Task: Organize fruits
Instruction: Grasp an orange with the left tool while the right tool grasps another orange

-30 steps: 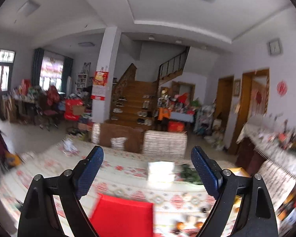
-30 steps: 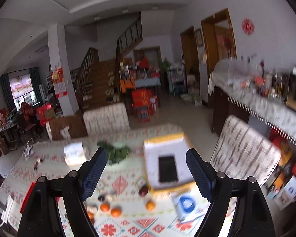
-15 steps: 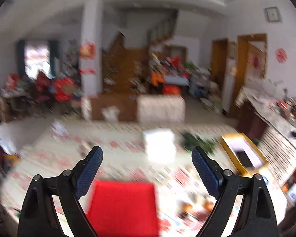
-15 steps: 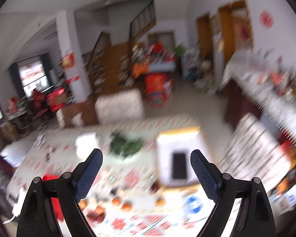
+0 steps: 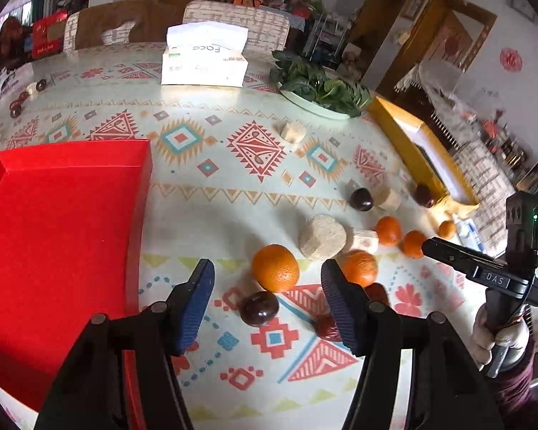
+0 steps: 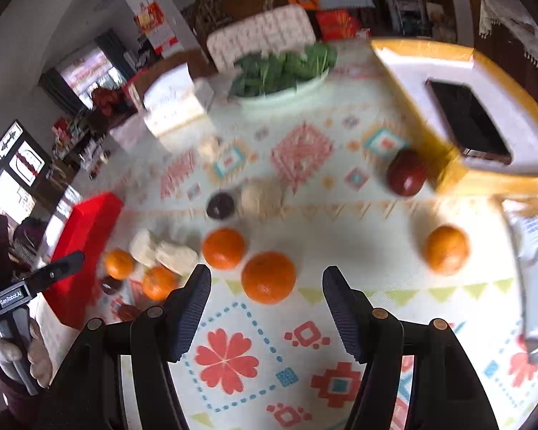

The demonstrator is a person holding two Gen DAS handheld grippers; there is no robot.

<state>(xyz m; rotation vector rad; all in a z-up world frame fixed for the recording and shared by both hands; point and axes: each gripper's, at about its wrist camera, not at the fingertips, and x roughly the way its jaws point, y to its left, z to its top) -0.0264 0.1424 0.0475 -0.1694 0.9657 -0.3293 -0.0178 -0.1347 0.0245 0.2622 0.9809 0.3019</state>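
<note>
Right of the red tray (image 5: 61, 236), on the patterned tabletop (image 5: 204, 136), is where all the fruit sits, loose and scattered, none of it in the tray yet as far as I can see. The left hand-held gripper (image 5: 267, 295) hovers over the cluster nearest the tray: a big orange (image 5: 275, 268), a dark plum (image 5: 259, 308) just below it, and a second orange (image 5: 359, 268) right behind the far-side finger. Its jaws have just been closing but there's nothing pinched, just air between the pads. Same story for the right hand-held gripper (image 6: 267, 299), farther from the tray: jaws have just been closing, still parted, an orange (image 6: 268, 276) just ahead of the tips, not touched.

What worries me:
- Round fruit rolls. If a pad clips the side of an orange instead of straddling it, I'd guess it skates off toward the beige cut chunks (image 5: 322, 237) or the yellow box (image 5: 423, 157).
- On the tray side things are packed tight, so the left jaws could grab two at once or knock the plum away.
- The right view is blurry, so things look to be moving fast, and a rushed close could miss.
- Both tools working near each other could collide.
</note>
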